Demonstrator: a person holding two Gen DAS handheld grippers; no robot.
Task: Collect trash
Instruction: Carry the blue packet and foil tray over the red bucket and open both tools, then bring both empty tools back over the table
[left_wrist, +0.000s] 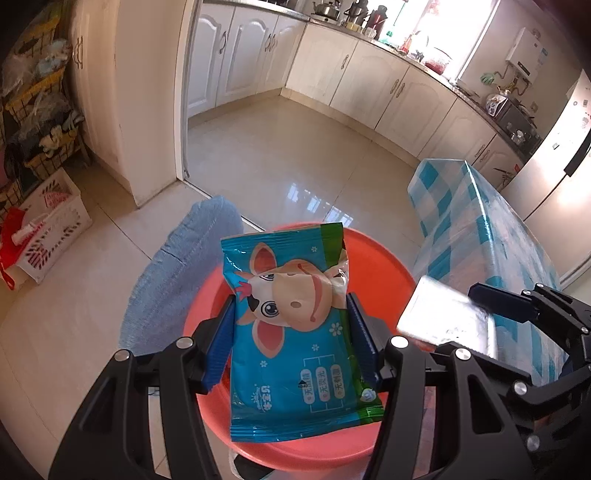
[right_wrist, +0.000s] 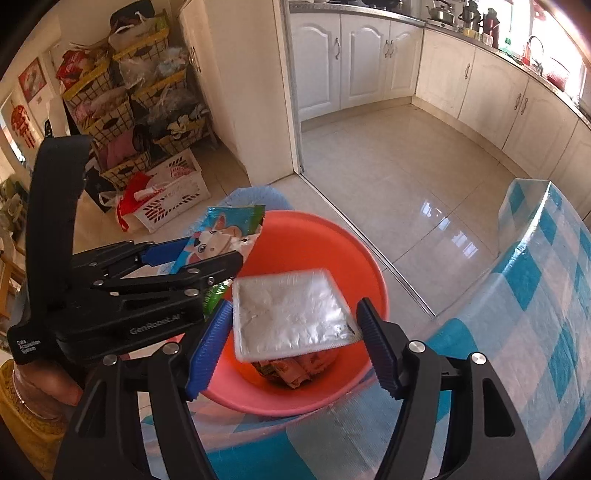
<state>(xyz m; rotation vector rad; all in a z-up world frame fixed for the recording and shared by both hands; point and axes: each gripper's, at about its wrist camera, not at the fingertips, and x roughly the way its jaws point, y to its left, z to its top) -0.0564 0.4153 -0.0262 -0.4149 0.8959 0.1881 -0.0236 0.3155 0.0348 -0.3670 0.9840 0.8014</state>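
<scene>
An orange basin stands below both grippers, with crumpled wrappers at its bottom. My left gripper is shut on a blue packet with a cartoon cow, held over the basin's left side. My right gripper holds a flat silver-white packet over the basin's middle. That packet's edges touch both blue pads, and it looks slightly blurred.
A table under a blue checked cloth stands to the right of the basin. A blue denim cushion lies behind the basin on the left. A white basket and wire racks stand far left. A hand grips the left tool.
</scene>
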